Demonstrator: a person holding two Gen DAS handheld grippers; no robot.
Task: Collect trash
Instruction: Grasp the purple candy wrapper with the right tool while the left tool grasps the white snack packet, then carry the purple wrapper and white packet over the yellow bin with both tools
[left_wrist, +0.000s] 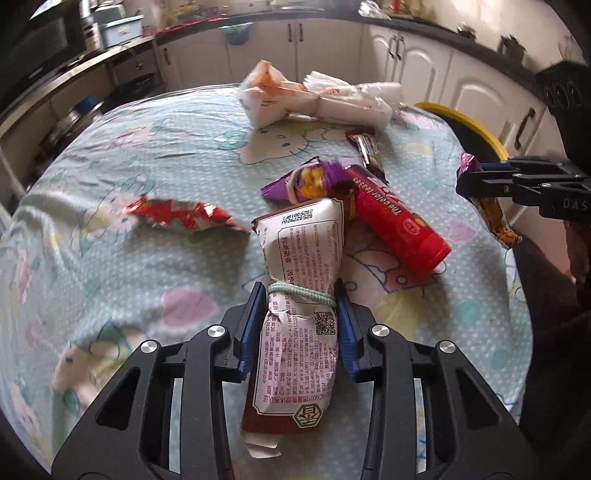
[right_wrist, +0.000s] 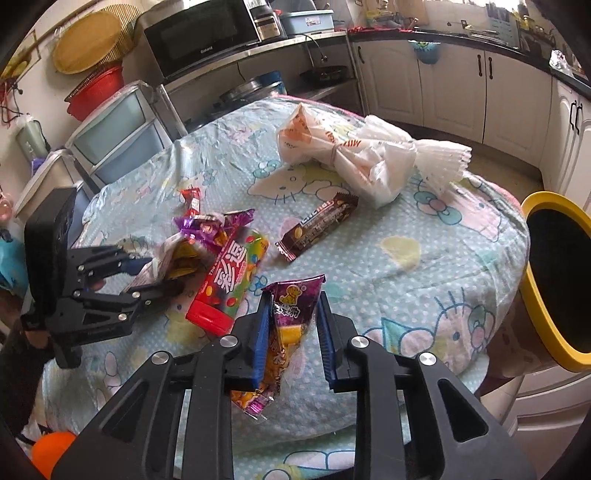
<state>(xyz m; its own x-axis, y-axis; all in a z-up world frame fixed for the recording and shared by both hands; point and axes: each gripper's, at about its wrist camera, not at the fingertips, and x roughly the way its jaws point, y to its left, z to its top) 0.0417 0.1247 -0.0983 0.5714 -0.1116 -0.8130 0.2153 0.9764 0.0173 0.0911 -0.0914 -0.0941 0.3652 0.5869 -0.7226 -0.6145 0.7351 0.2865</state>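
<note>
Above the cloth-covered worktop, my left fingers pinch a banded white packet; my right fingers clamp a purple wrapper.

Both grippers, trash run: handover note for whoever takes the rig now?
Left gripper: shut on the white-and-brown packet, which is tied with a green band.
Right gripper: shut on the purple snack wrapper.
Yellow-rimmed bin: off the table's edge, to the right gripper's right.
Still on the table: red candy tube, brown bar wrapper, red foil wrapper, purple wrapper, white bag bundle.
Done: two pieces gripped; none seen binned.
Left: drop both in the bin, then clear the rest.
</note>
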